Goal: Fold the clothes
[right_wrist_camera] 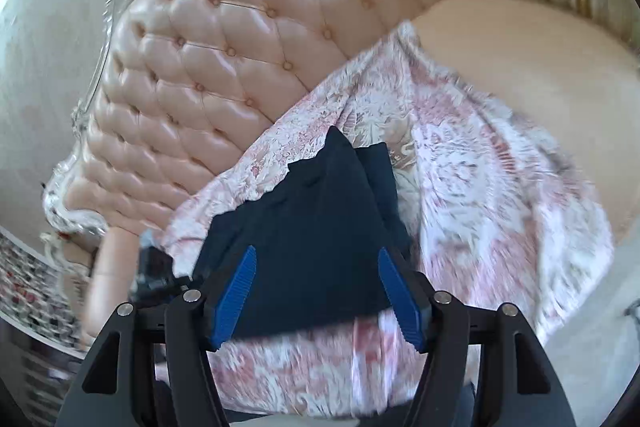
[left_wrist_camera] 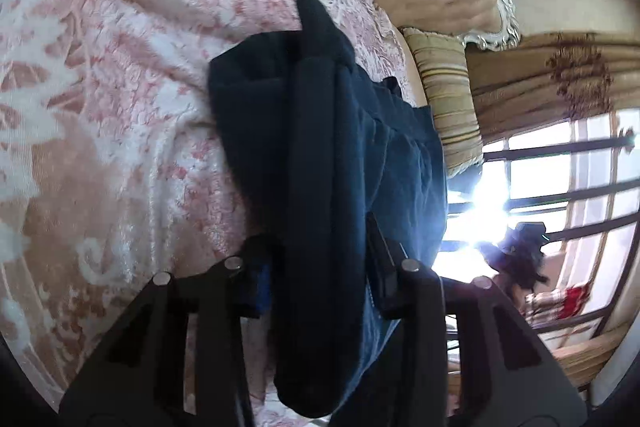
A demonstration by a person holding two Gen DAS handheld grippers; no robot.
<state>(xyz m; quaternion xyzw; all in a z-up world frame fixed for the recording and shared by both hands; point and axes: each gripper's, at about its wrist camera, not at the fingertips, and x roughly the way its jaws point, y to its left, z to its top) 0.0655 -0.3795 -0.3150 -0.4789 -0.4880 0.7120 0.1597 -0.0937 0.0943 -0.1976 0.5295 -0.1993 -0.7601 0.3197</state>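
Left gripper (left_wrist_camera: 320, 259) clenched on a bunched fold of the dark navy garment (left_wrist_camera: 328, 131), cloth lying on the pink floral bedspread (left_wrist_camera: 100, 87), right gripper (right_wrist_camera: 316, 287) released with blue pads (right_wrist_camera: 236, 291) apart above the garment, tufted headboard (right_wrist_camera: 224, 39) behind.

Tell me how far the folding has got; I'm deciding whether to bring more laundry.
Partly done: the dark garment lies doubled in layers on the pink patterned bedspread. In hand: the left gripper has a thick fold of it between its fingers. The right gripper is open above it. Left: finishing the fold.
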